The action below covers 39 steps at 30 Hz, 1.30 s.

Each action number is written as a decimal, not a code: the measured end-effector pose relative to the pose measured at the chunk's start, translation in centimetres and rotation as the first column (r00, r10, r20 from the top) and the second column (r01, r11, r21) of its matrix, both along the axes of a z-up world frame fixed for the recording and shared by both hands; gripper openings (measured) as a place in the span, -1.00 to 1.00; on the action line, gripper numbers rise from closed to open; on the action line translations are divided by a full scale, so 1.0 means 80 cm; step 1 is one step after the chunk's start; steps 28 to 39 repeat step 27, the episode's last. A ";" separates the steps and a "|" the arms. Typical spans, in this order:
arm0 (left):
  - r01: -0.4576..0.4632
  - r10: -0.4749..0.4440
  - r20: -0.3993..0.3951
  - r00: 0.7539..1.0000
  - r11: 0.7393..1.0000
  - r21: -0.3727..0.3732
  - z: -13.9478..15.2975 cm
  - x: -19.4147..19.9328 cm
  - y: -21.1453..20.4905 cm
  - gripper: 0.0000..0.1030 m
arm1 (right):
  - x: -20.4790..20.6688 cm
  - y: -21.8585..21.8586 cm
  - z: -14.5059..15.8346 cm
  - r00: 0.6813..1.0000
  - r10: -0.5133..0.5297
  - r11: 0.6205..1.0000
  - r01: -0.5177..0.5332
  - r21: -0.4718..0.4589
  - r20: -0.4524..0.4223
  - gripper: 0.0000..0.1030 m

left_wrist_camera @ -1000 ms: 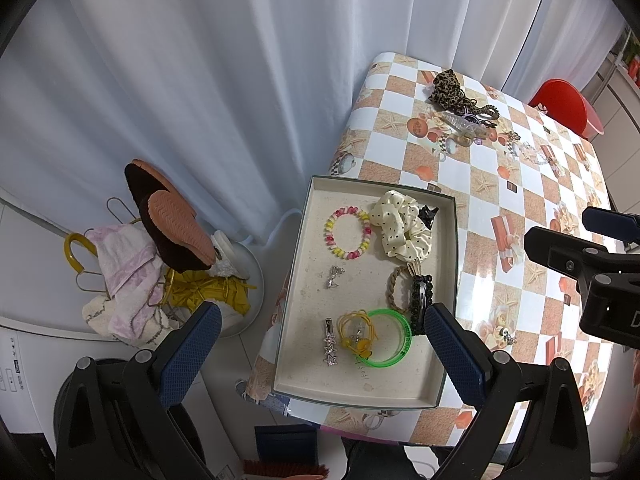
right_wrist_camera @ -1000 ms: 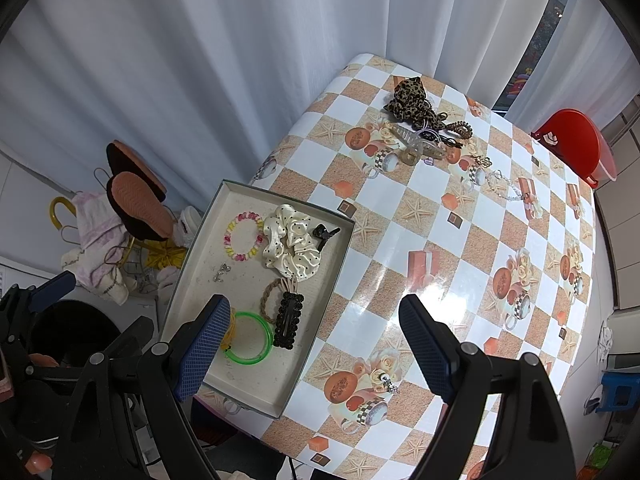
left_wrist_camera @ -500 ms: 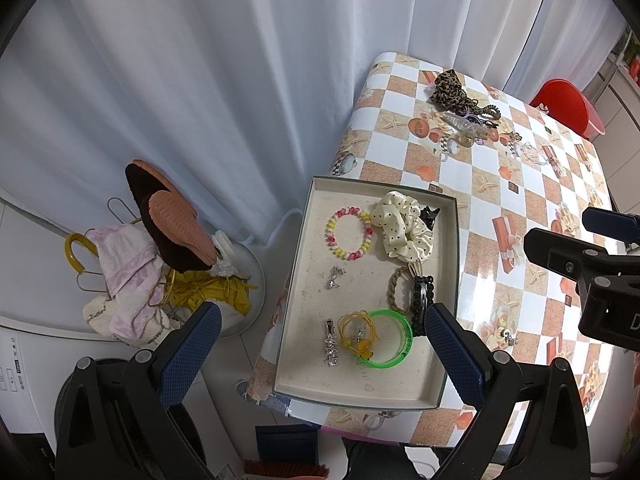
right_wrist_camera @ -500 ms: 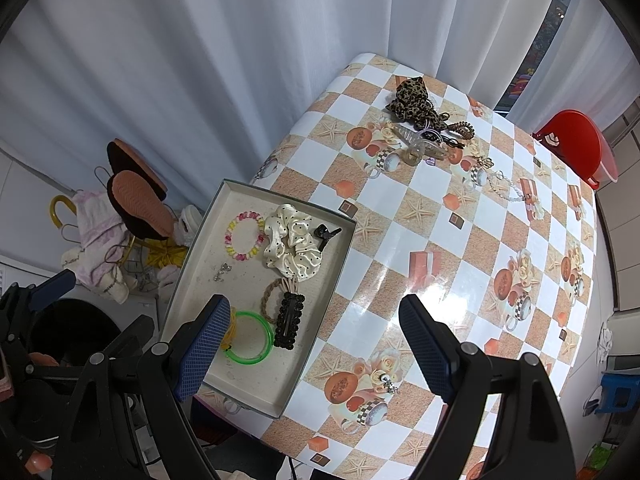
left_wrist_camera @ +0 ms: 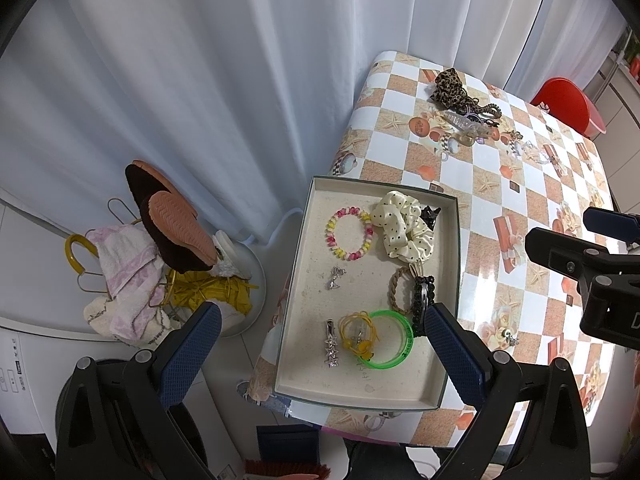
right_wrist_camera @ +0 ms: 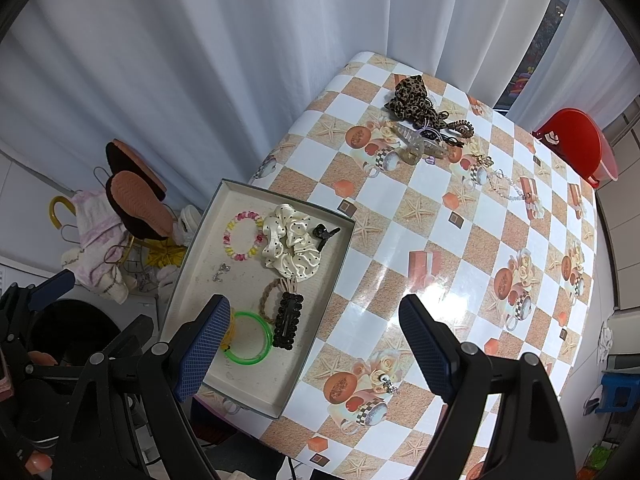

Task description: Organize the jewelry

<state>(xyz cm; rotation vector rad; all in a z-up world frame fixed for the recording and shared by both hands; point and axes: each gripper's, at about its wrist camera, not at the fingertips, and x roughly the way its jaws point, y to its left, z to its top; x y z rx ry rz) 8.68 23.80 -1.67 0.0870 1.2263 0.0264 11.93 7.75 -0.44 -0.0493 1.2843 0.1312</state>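
Both tools, left (left_wrist_camera: 318, 350) and right (right_wrist_camera: 314, 338), hung wide open and empty above the tray (left_wrist_camera: 298, 280), which overhung the surface (right_wrist_camera: 460, 240) edge; a clumsy nudge could tip it. The far pile (right_wrist_camera: 424, 128) looked tangled, likely snagging.

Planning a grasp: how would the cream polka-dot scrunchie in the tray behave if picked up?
The scrunchie is gathered satin-like fabric, so probably floppy and light, sagging from one pinch. Its sheen suggests it could slip. It touches a black clip and might drag it.
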 end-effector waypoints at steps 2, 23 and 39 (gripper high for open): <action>-0.001 0.001 -0.001 1.000 1.000 0.001 0.001 0.000 0.000 1.00 | 0.000 0.000 0.000 1.000 0.002 1.000 -0.002 0.000 0.000 0.71; 0.018 -0.018 -0.009 1.000 1.000 0.024 -0.011 0.003 -0.002 1.00 | -0.007 0.006 -0.009 1.000 0.016 1.000 -0.016 -0.008 -0.003 0.71; 0.037 -0.037 -0.019 0.999 0.999 0.032 -0.013 0.003 -0.006 1.00 | -0.003 0.002 -0.010 1.000 0.020 1.000 -0.020 -0.006 -0.004 0.71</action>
